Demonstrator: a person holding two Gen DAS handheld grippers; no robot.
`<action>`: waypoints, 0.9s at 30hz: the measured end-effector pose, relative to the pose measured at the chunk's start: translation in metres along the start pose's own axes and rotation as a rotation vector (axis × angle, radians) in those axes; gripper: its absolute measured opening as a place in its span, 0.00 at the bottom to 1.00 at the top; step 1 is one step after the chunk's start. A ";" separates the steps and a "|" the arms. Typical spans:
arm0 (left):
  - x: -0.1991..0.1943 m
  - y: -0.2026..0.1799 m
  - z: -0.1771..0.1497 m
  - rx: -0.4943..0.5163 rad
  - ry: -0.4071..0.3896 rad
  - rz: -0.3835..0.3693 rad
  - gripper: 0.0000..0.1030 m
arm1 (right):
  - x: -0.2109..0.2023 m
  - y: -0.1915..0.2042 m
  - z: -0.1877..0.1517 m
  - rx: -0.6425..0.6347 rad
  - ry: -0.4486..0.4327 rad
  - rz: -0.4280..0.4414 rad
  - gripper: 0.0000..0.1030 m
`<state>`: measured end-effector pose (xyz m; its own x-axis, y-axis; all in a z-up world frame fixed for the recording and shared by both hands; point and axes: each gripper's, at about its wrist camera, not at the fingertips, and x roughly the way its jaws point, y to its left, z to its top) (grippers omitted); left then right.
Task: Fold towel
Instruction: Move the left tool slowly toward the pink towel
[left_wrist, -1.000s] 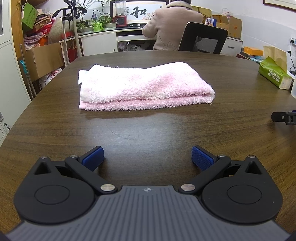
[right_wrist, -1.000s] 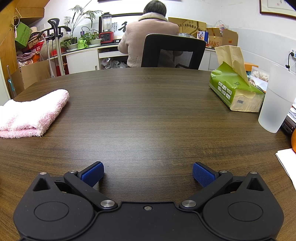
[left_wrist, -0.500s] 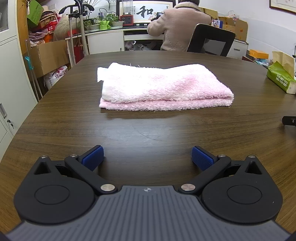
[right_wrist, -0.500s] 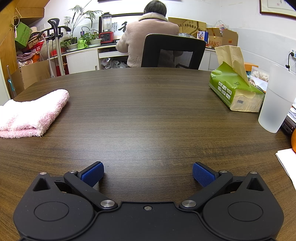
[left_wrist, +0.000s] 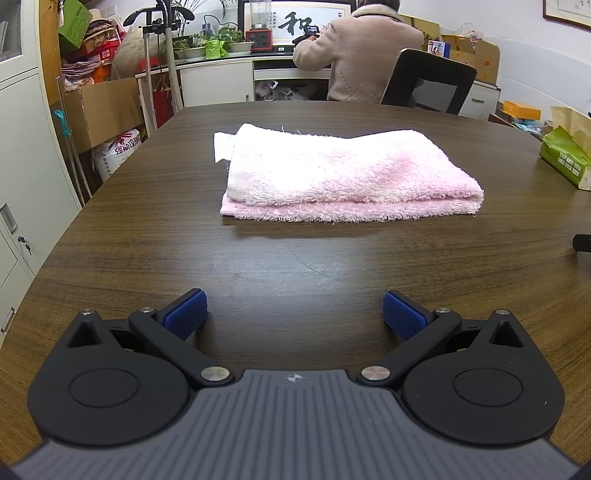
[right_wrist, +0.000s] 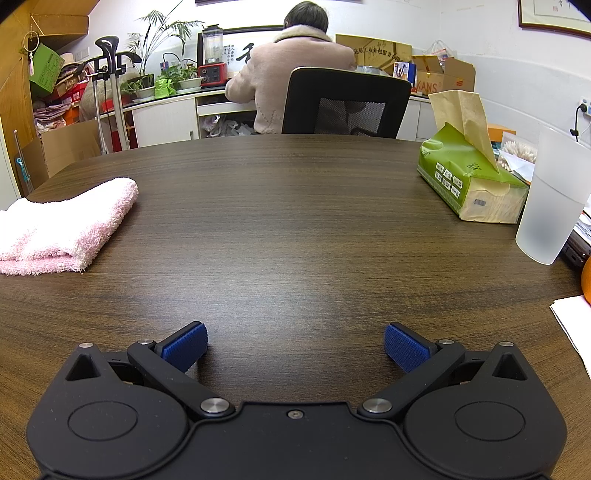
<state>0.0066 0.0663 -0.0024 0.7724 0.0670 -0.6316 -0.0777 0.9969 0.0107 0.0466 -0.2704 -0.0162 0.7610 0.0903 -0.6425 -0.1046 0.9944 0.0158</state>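
Two grippers we hold low over the table (right_wrist: 295, 229), both with fingers spread wide and empty. Our left gripper (left_wrist: 294, 312) faces the folded towel (left_wrist: 343, 177) lying ahead; our right gripper (right_wrist: 295, 345) has it far left.

Your left camera sits low over the table (left_wrist: 147, 229), facing the towel (left_wrist: 343, 177) nearby, straight ahead. Your right camera, equally low, looks past the towel's (right_wrist: 62, 225) right end, keeping it at the left edge. Both views share the towel and the tissue pack (right_wrist: 469, 184) beyond.
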 end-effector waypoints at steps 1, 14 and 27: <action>0.000 0.000 0.000 0.000 0.000 0.000 1.00 | 0.000 0.000 0.000 0.000 0.000 0.000 0.99; 0.000 0.000 0.000 0.000 0.000 0.000 1.00 | 0.000 0.000 0.000 0.001 0.000 0.000 0.99; 0.000 0.000 0.000 0.000 0.000 0.000 1.00 | 0.001 0.001 0.000 0.011 0.000 -0.014 0.99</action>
<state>0.0067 0.0664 -0.0024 0.7723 0.0669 -0.6317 -0.0777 0.9969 0.0106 0.0473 -0.2695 -0.0164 0.7626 0.0767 -0.6423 -0.0869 0.9961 0.0159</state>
